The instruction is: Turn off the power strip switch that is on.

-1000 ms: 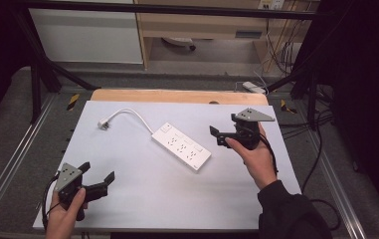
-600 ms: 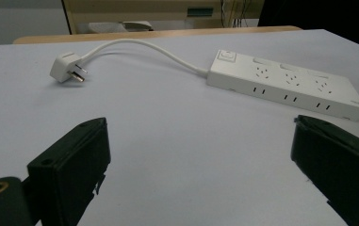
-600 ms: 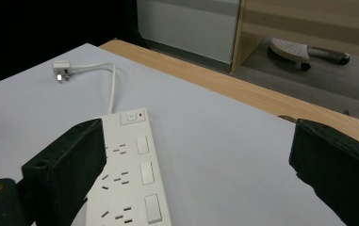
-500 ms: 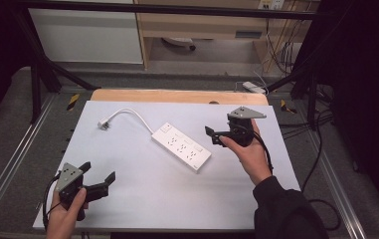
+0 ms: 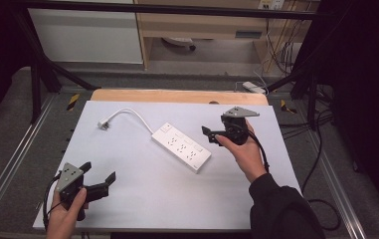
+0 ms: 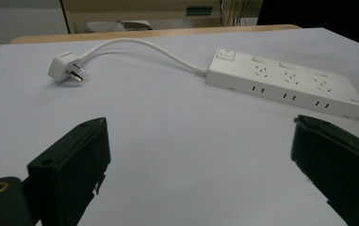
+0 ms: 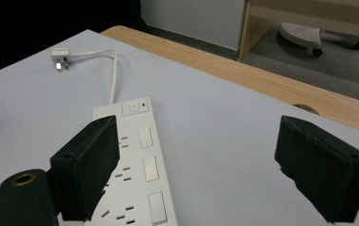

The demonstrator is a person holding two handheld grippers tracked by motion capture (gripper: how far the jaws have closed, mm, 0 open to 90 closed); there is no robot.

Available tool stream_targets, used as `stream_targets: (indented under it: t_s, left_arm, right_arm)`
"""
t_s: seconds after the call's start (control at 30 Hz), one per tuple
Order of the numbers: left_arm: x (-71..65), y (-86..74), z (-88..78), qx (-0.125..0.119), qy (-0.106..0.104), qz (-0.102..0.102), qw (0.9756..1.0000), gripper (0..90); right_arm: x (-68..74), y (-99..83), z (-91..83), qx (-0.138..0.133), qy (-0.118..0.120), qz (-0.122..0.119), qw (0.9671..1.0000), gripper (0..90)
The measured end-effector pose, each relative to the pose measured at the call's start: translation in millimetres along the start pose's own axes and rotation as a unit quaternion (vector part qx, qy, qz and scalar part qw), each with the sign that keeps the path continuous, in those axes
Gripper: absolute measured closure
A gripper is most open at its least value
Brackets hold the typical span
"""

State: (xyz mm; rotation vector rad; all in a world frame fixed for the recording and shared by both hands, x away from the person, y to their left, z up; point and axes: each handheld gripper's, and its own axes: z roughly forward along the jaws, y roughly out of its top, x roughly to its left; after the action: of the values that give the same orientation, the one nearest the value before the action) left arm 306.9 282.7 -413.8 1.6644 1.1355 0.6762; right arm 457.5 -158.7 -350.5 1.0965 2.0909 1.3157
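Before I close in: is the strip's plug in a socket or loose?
Loose: the plug lies on the table, prongs bare.

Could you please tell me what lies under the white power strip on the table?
The white rectangular power strip lies flat on a pale lavender sheet covering the table. Its underside is hidden.

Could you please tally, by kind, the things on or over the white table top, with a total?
Power strip, white, with cord and plug: 1
Left tool, hand-held: 1
Right tool, hand-held: 1
Total: 3
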Motion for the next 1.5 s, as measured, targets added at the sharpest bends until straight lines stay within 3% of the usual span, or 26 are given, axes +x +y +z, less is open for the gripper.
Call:
stream_targets:
  t_s: [0.67, 0.87, 1.1, 1.5]
  left_arm:
    - [-0.7, 0.0, 0.5, 0.001, -0.002, 0.003, 1.0, 5.2]
    - [-1.0, 0.0, 0.6, 0.001, -0.002, 0.004, 1.0, 5.2]
    - [-1.1, 0.0, 0.6, 0.001, -0.003, 0.005, 1.0, 5.2]
    - [-1.1, 0.0, 0.8, 0.001, -0.003, 0.006, 1.0, 5.2]
  right_arm:
    - [9.9, -9.2, 19.4, 0.021, 0.015, -0.029, 0.9993, 71.0]
    - [11.4, -12.9, 23.4, 0.027, 0.024, -0.033, 0.9988, 83.2]
    - [11.1, -16.7, 27.6, 0.032, 0.029, -0.035, 0.9984, 89.7]
    - [11.3, -20.9, 33.4, 0.042, 0.031, -0.036, 0.998, 90.0]
